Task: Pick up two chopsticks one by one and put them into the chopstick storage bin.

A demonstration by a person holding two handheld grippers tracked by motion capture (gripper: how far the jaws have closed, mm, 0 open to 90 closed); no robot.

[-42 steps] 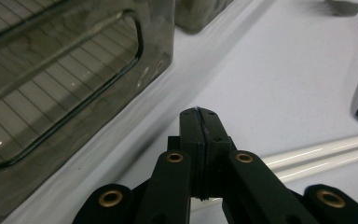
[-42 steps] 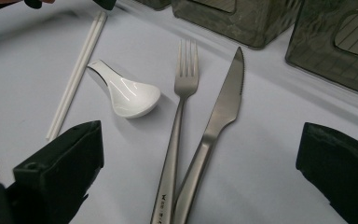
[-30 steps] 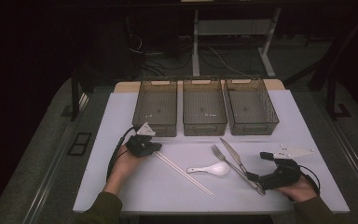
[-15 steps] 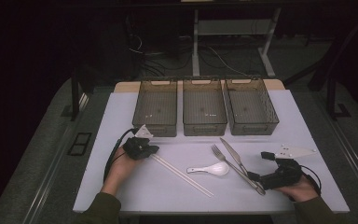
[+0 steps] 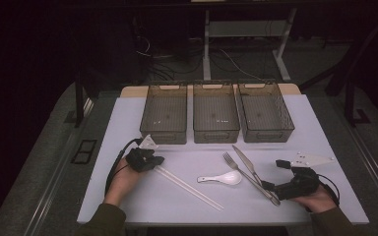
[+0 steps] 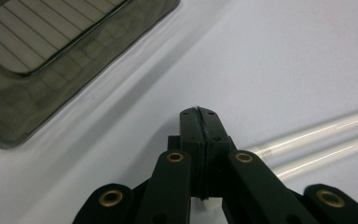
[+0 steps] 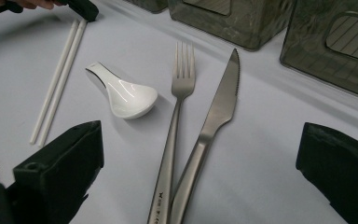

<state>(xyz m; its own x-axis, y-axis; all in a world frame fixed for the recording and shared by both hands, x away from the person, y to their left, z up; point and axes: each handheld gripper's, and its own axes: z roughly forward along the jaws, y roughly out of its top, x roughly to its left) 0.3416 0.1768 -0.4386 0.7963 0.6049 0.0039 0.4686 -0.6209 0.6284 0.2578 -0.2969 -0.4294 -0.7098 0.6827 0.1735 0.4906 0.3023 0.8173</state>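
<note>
White chopsticks and spoon, silver fork, smoky grey bins.

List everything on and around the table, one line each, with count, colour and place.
bins: three, smoky translucent, side by side at the far edge of the mat.
chopsticks: one pair, white, lying diagonally left of centre, far ends by the left hand-held gripper.
spoon: one, white ceramic, centre of the mat.
fork: one, silver, right of the spoon.
knife: one, silver, beside the fork, handles crossing.
mat: one, white, covering the table.
left hand-held gripper: one, black, jaws shut, at the chopsticks' far ends.
right hand-held gripper: one, black, jaws open, at the cutlery handles.
</note>
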